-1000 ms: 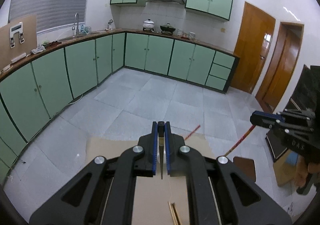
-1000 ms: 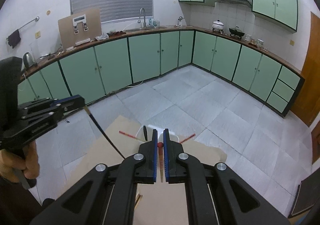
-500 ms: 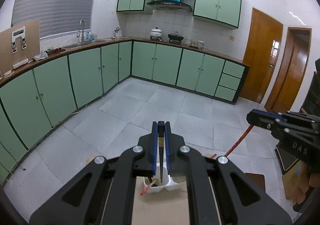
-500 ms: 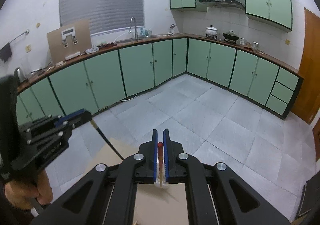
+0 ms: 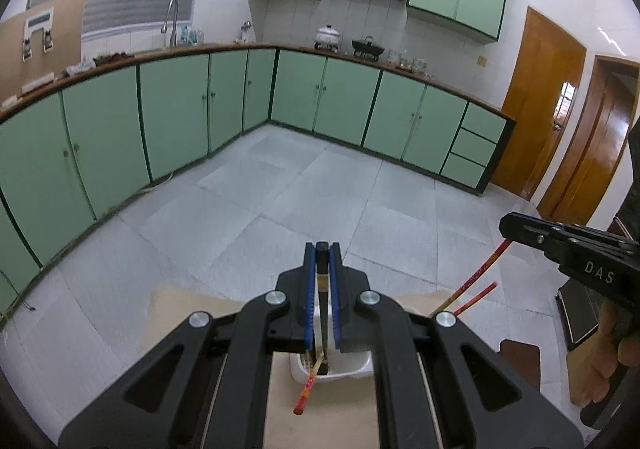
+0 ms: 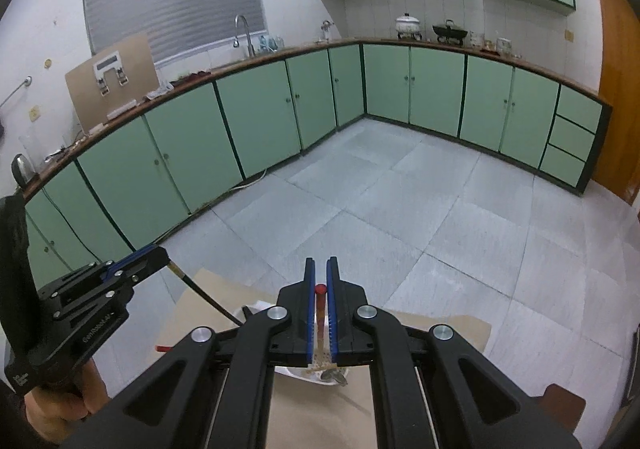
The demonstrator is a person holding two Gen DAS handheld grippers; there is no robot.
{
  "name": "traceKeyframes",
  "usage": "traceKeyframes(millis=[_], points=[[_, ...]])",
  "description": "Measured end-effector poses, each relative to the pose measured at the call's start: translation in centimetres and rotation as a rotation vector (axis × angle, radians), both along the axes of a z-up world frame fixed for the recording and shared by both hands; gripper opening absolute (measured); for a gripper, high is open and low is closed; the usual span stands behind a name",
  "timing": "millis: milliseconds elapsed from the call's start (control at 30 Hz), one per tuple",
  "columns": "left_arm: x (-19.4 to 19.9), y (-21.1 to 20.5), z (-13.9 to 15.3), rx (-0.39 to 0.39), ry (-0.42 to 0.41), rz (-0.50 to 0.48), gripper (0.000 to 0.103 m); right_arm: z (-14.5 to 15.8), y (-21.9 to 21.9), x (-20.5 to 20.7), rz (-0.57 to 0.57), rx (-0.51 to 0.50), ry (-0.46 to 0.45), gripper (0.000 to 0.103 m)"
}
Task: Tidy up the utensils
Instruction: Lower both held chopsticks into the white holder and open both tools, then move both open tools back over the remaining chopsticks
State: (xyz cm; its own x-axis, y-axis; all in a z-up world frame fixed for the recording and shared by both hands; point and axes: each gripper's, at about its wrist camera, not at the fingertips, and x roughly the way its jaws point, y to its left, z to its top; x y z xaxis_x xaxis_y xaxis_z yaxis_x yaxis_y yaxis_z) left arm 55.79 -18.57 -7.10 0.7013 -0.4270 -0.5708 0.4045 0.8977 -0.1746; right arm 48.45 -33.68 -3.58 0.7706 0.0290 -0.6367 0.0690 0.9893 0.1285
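While each tool is clamped on a chopstick, the left tool [image 5: 322,261] on a black chopstick [image 5: 323,329] and the right tool [image 6: 321,281] on a red chopstick [image 6: 320,309], we judge both tips are entering the white holder [image 5: 352,369] on the tabletop [image 5: 320,409]. Next we need to lower and let go. Half a second ago the holder sat lower behind the fingers; both tools have tilted down.

Black chopstick [image 5: 322,313] and red chopstick [image 6: 320,309] stand in white holder [image 5: 356,369].
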Motion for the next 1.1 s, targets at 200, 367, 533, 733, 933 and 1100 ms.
traceKeyframes(millis=[200, 367, 533, 733, 933, 1100], points=[[0.2, 0.8, -1.7, 0.02, 0.028, 0.012, 0.007, -2.2, -0.8, 0.0, -0.025, 0.024, 0.028, 0.008], [-0.7, 1.8, -0.7, 0.023, 0.005, 0.02, 0.011, -1.7, -0.9, -1.2, -0.029, 0.009, 0.01, 0.008], [-3.2, 2.9, 2.5, 0.032, -0.077, 0.027, 0.037, 0.7, -1.2, -3.4, -0.038, -0.002, -0.047, 0.014], [-8.9, 4.9, 5.2, 0.042, -0.16, -0.002, 0.058, 3.3, -0.5, -10.0, -0.022, -0.009, -0.149, 0.023], [-16.9, 8.2, 2.9, 0.052, -0.181, -0.039, 0.074, 1.1, 2.2, -20.3, 0.029, -0.076, -0.224, 0.038], [-24.3, 11.4, -2.9, 0.059, -0.167, -0.05, 0.08, -6.5, 5.9, -28.7, 0.05, -0.121, -0.197, 0.041]])
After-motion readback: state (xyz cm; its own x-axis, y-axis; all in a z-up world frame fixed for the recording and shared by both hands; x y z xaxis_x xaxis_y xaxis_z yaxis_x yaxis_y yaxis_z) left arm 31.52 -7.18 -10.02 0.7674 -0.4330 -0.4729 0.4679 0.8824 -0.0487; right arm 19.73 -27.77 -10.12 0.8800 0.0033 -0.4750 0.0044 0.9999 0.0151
